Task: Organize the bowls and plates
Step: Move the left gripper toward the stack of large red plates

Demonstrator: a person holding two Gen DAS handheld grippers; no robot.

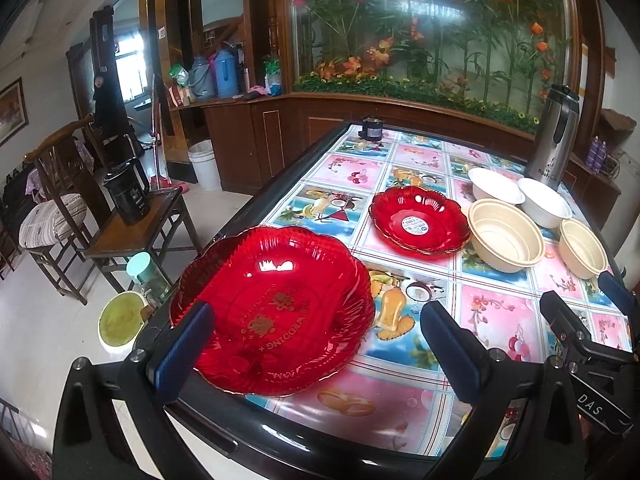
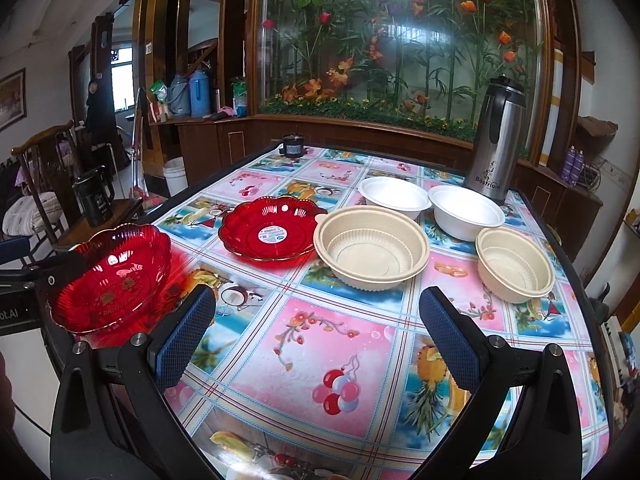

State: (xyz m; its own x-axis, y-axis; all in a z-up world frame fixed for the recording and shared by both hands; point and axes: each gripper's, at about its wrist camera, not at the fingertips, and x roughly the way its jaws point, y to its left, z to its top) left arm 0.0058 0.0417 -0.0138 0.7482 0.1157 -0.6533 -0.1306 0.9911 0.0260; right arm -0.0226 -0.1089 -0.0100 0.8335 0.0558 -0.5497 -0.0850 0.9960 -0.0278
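Note:
A large red plate [image 1: 272,312] lies at the table's near left corner, between the open fingers of my left gripper [image 1: 316,344]; it also shows in the right wrist view [image 2: 112,280]. A smaller red plate [image 1: 420,220] [image 2: 272,232] sits mid-table. Beside it stand a large beige bowl [image 1: 506,236] [image 2: 372,252], a small beige bowl [image 1: 582,248] [image 2: 514,264] and two white bowls [image 1: 496,186] [image 1: 546,202] [image 2: 394,196] [image 2: 466,212]. My right gripper [image 2: 318,336] is open and empty above the tablecloth; it shows at the right in the left wrist view [image 1: 580,304].
The table [image 2: 320,360] has a colourful fruit-pattern cloth and a dark rim. A steel thermos [image 2: 494,148] stands at the far right, a small black device [image 2: 292,146] at the far edge. A side table with a black kettle [image 1: 128,192] and a chair stand left.

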